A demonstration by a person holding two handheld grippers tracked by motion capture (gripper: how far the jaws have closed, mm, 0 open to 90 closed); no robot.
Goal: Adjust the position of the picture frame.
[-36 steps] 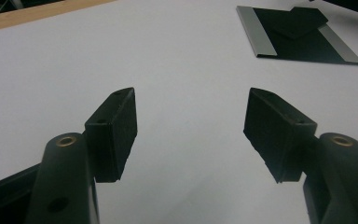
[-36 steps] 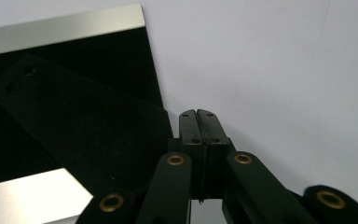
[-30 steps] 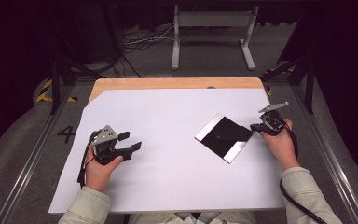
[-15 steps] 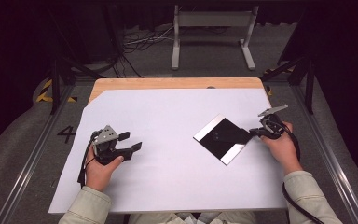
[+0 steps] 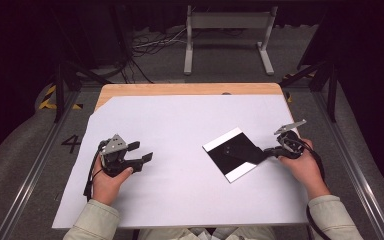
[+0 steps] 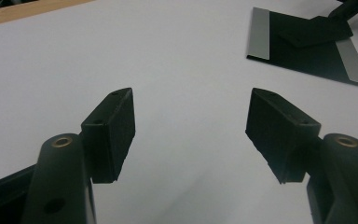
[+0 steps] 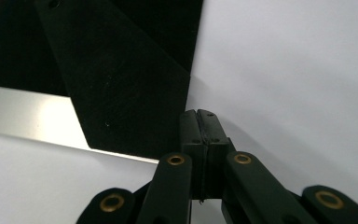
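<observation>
A flat square plate point(image 5: 243, 172) lies right of the table's middle, dark with a pale silvery strip point(image 6: 261, 35) point(image 7: 28, 116) along two edges. On it rests a black sheet point(image 5: 240, 150) point(image 6: 314, 30) point(image 7: 121, 84). One corner of the sheet reaches off the plate into my right gripper point(image 5: 269, 151) point(image 7: 198, 114), whose jaws are pressed together on that corner. My left gripper point(image 5: 141, 151) point(image 6: 191, 126) rests at the left of the table, open, with only bare white surface between its jaws.
A white sheet point(image 5: 180, 130) covers the wooden tabletop point(image 5: 190, 89), whose far edge shows bare. A grey metal stand point(image 5: 227, 22) and cables lie on the floor beyond. Black rails point(image 5: 352, 160) run along both sides of the table.
My right gripper has drawn back toward the near edge with the black sheet's corner in it, and the plate has shifted slightly with it. The left gripper has stayed put.
</observation>
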